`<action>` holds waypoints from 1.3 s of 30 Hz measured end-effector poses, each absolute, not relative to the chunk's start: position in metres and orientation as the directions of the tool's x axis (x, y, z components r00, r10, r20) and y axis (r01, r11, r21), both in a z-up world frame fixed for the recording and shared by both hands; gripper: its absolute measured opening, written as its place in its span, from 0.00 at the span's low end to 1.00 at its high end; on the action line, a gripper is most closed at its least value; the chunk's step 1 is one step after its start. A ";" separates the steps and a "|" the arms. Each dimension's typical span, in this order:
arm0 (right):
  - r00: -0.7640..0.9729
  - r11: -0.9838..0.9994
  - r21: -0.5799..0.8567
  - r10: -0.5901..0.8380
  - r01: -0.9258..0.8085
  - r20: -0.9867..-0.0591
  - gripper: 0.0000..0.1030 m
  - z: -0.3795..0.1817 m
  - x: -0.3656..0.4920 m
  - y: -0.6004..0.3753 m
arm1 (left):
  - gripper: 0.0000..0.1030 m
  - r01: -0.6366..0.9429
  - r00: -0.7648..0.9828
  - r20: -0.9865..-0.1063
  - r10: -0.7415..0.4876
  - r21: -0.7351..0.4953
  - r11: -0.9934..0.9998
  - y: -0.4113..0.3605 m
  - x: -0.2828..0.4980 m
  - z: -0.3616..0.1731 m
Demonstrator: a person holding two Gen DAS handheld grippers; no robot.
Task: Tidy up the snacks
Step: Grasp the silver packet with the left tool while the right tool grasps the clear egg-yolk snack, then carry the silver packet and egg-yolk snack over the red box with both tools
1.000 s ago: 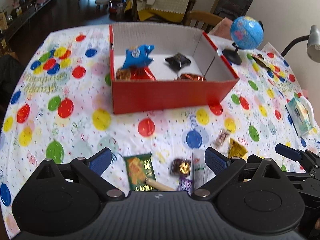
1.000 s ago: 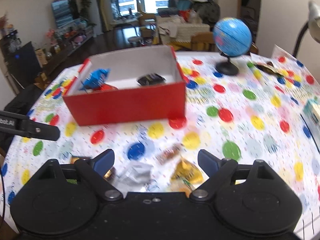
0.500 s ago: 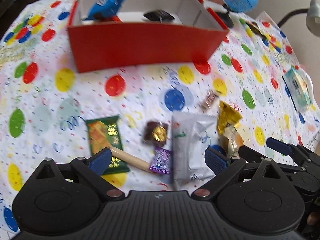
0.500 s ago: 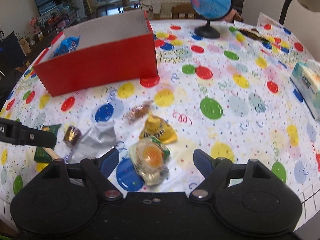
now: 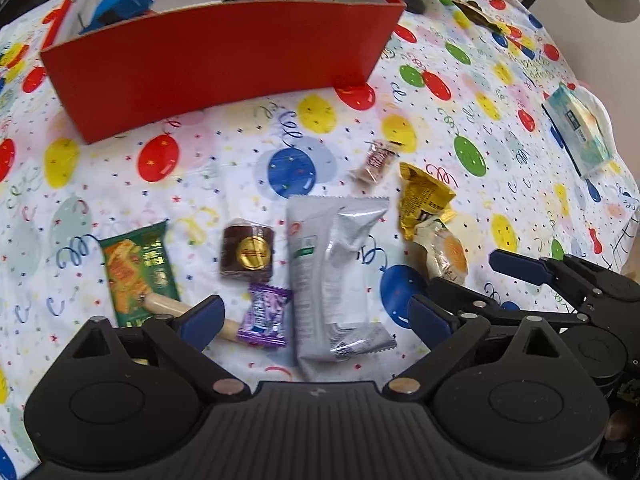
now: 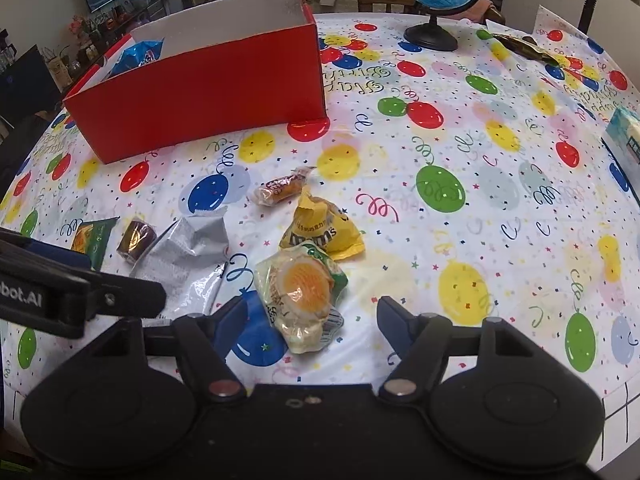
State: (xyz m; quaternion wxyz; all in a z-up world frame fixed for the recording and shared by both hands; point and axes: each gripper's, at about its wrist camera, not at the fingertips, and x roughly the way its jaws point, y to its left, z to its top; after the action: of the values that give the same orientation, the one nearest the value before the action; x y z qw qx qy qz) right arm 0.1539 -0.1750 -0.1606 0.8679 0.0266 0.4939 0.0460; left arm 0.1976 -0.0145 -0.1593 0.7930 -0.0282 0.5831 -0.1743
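So the right claw (image 6: pixel 306 318) is low over the counter and its jaws are closing, with the clear crinkly packet with the round orange-yellow snack inside (image 6: pixel 302 294) sitting between them at lower centre of the right wrist view, but the pads aren't pressing on it yet, so nothing's actually gripped. The left claw (image 5: pixel 316 314) is spread wide and just starting to close too, holding nothing, with the long silver-grey foil sachet (image 5: pixel 334 276) and the small purple-wrapped candy (image 5: pixel 264 314) both lying between its jaws at lower centre of the left view. Moving out from there: a brown round chocolate with a gold seal (image 5: pixel 248 254) just above the purple candy, a green flat snack packet (image 5: pixel 138 270) at lower left with a pale stick (image 5: pixel 168 304) lying across its bottom end, a yellow M&M's bag (image 6: pixel 320 232) touching the top of the orange packet, and a small brown wrapped candy (image 6: pixel 280 190) a bit further up. The red cardboard box (image 6: pixel 208 88) where stuff goes is at upper left, with a blue snack bag (image 6: pixel 138 56) already inside. What worries me: the yellow bag overlaps the orange packet, so the right claw could drag both or pinch only loose film and drop it on the lift. And the left claw has two items in its span, so it could easily nab the wrong one. The two claws are also really close together, so a bump looks possible.
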 end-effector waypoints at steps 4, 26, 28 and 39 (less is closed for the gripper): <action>0.497 0.995 0.079 0.100 -0.062 -0.862 0.60 -0.167 0.159 -0.173 | 0.80 0.236 0.237 -0.918 -0.317 -0.262 0.936 -0.018 0.202 -0.166; 0.491 0.991 0.117 0.131 -0.060 -0.861 0.50 -0.175 0.170 -0.177 | 0.20 0.192 0.191 -0.936 -0.297 -0.261 0.946 -0.021 0.224 -0.178; 0.492 0.991 0.122 0.131 -0.052 -0.861 0.50 -0.175 0.169 -0.179 | 0.19 0.191 0.190 -0.937 -0.294 -0.259 0.947 -0.020 0.224 -0.176; 0.550 0.991 0.127 0.123 -0.032 -0.826 0.50 -0.145 0.157 -0.182 | 0.16 0.186 0.231 -0.920 -0.317 -0.278 0.942 -0.009 0.219 -0.151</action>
State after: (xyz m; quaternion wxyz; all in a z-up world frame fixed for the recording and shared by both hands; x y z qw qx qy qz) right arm 0.1568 -0.1818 -0.1454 0.8790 0.0483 0.4724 0.0443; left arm 0.2190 -0.0094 -0.1513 0.7826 -0.0544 0.5990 -0.1607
